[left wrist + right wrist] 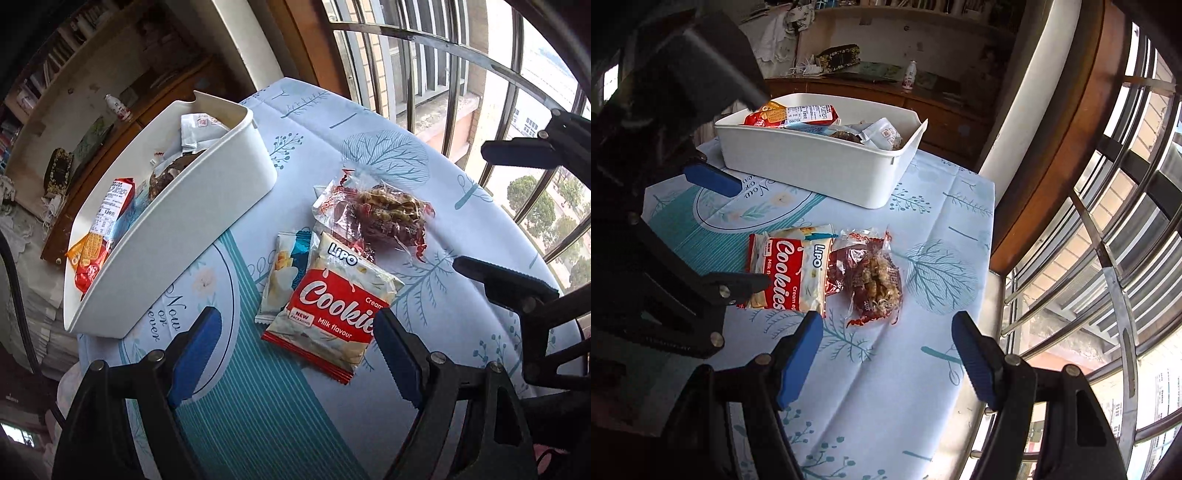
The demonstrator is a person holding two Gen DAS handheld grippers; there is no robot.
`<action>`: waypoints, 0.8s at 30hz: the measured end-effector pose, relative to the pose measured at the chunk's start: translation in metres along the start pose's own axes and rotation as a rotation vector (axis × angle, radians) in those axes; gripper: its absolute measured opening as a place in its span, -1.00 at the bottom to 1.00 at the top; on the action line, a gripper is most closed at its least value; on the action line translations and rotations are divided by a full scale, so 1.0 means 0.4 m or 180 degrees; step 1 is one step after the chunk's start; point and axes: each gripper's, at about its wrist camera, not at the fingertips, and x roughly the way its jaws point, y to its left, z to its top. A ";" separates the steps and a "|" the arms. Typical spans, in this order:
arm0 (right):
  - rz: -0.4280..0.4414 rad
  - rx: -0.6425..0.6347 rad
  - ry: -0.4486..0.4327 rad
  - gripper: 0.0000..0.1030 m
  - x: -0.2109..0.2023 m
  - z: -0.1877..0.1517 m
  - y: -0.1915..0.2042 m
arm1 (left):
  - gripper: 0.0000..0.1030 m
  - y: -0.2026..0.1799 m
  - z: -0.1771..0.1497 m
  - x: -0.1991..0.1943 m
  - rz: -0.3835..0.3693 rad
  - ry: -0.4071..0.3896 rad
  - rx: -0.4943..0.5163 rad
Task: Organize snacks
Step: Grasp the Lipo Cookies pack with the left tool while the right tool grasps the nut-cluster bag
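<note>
Left tool [297,363] spread wide, pinching nothing, hovering just above near end of Lipo cookies pack [332,306]. Pack lying flat on table [461,229], long axis running away from tool, towards clear bag of nut snacks [388,218]; small blue-white sachet [282,277] touching its left side. Right tool [888,356] also spread, empty, nearer to nut bag. White bin [177,251], already w/ approx. 4 snacks, to left & beyond. Open cloth around; table edge by window bars on right.

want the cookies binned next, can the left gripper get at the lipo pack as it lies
Probably yes: the left gripper is open, the Lipo cookie pack lies flat just ahead, nothing on top; it overlaps a small packet.
</note>
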 end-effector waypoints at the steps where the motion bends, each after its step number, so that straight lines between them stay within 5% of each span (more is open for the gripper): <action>1: -0.0005 -0.0033 -0.0014 0.41 0.007 -0.003 -0.002 | 0.63 -0.008 0.001 0.007 -0.0010 0.0005 0.0059; 8: 0.0076 -0.0124 -0.0018 0.38 0.059 -0.009 -0.019 | 0.60 -0.046 -0.001 0.052 0.0047 -0.0040 0.0323; 24: 0.0580 -0.0077 -0.0128 0.13 0.122 0.021 -0.029 | 0.34 -0.031 0.017 0.095 -0.0281 0.0140 0.0093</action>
